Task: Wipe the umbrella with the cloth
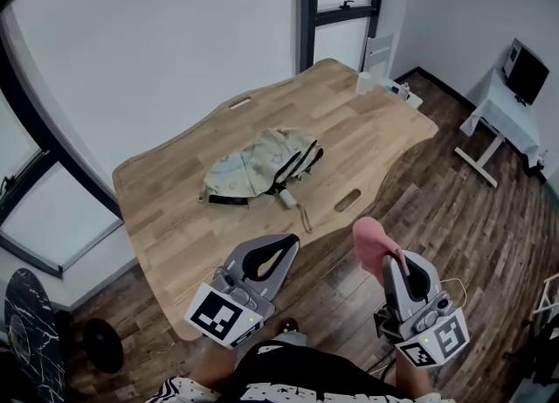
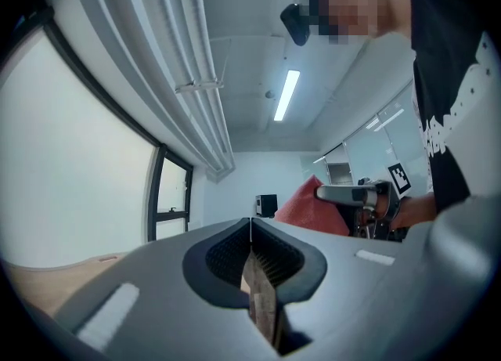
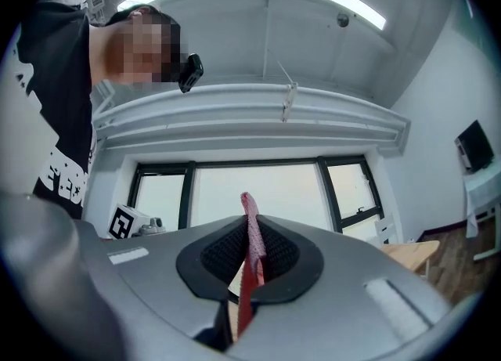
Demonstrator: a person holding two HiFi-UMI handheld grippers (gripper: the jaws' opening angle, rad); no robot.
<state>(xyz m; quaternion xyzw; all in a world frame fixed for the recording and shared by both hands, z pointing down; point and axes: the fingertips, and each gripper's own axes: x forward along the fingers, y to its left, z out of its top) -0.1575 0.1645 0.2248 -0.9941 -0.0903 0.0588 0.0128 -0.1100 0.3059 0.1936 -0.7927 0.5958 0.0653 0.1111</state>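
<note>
The umbrella (image 1: 258, 165) lay folded near the middle of the wooden table (image 1: 175, 209), a pale green bundle with a dark strap (image 1: 229, 199) trailing at its near side and its white handle (image 1: 287, 198) pointing toward the person. Neither tool touched it. Both were held well short of it, on the person's side of the table.

The left tool (image 1: 292, 238) was closed. The left gripper view showed its two dark pads pressed together along one line with nothing caught between them. In the head view its tip sat over the table's near edge, aimed roughly toward the umbrella.

The right tool (image 1: 389, 259) was clamped on the cloth (image 1: 374, 240), a pink piece that stood up in a loose fold above the tips. In the right gripper view the cloth ran as a thin pink strip between the ribbed pads and poked out past them. This tool hung over the dark wooden floor (image 1: 454, 209), just off the table's near right edge and beside the left tool, the two apart from each other.

At the table's far end stood a white cup (image 1: 364, 83), well away from the umbrella. A dark monitor (image 1: 527, 71) sat on a small white stand (image 1: 502, 120) at the right of the room
</note>
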